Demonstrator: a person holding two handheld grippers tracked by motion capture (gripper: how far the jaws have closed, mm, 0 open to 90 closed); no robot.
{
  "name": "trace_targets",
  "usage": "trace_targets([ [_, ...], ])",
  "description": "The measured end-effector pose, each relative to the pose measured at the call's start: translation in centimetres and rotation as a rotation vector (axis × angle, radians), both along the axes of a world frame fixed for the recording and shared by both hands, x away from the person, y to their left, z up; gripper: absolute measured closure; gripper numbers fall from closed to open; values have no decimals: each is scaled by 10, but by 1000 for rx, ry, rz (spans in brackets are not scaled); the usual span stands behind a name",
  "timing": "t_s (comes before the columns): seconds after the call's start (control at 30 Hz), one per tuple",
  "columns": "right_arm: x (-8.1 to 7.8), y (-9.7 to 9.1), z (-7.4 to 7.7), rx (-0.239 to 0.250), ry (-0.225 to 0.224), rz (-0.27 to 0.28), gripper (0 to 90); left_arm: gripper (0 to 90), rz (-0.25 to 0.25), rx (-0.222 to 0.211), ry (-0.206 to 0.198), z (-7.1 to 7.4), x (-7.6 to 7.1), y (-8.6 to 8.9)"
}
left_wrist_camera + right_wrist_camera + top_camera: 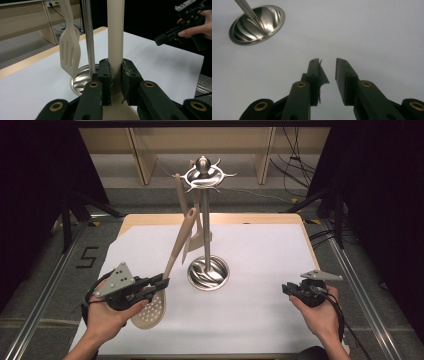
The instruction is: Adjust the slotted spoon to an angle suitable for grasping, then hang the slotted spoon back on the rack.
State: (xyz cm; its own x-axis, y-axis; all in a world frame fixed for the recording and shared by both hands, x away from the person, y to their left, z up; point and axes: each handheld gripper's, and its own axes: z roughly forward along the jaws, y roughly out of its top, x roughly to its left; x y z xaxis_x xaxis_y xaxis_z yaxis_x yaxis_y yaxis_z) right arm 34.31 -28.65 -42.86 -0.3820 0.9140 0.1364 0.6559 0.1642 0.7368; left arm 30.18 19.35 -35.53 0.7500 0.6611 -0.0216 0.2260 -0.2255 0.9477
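My left gripper (161, 283) (115, 67) is shut on the handle of a beige skimmer spoon (172, 260) (115, 35), just above its perforated bowl. The handle slants up toward the steel utensil stand (206, 220) (88, 37) at the table's middle. A beige slotted turner (192, 227) (69, 50) hangs from the stand's top hooks. My right gripper (286, 287) (327, 62) hovers over the white sheet at the right, open, with nothing between its jaws. It also appears as the black tool (172, 32) far off in the left gripper view.
The stand's round steel base (208, 273) (257, 23) rests on a white sheet (260, 270) that covers the wooden table. Dark curtains, tripod legs and cables ring the table. Shelving stands behind.
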Motion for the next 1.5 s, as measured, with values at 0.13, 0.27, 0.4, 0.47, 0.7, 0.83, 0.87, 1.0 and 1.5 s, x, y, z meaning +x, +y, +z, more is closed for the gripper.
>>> trace_targets([
  [0.13, -2, 1, 3, 0, 21, -31, 745, 783, 10, -7, -30, 2, -1, 5],
  [0.27, -1, -3, 3, -9, -7, -8, 747, 783, 16, -21, -39, 4, -1, 9],
  [0.4, 2, -2, 3, -18, -3, -9, 749, 782, 28, -21, -58, 10, -2, 11],
  [0.47, 3, -2, 3, -15, -5, -2, 749, 783, 34, -22, -64, 12, -2, 12],
  [0.7, 4, -2, 0, -23, -10, 3, 751, 782, 41, -44, -76, 16, 1, 12],
  [0.83, 3, -3, -1, -49, -14, 23, 751, 782, 41, -41, -81, 17, 3, 12],
  [0.87, 3, -1, -2, -11, 1, 7, 751, 782, 44, -43, -78, 17, 4, 12],
  [1.0, 0, -1, 0, -28, 10, -7, 753, 782, 43, -39, -76, 16, 7, 11],
  [1.5, 0, -3, 2, -40, -2, -12, 755, 782, 46, -49, -79, 20, 13, 2],
])
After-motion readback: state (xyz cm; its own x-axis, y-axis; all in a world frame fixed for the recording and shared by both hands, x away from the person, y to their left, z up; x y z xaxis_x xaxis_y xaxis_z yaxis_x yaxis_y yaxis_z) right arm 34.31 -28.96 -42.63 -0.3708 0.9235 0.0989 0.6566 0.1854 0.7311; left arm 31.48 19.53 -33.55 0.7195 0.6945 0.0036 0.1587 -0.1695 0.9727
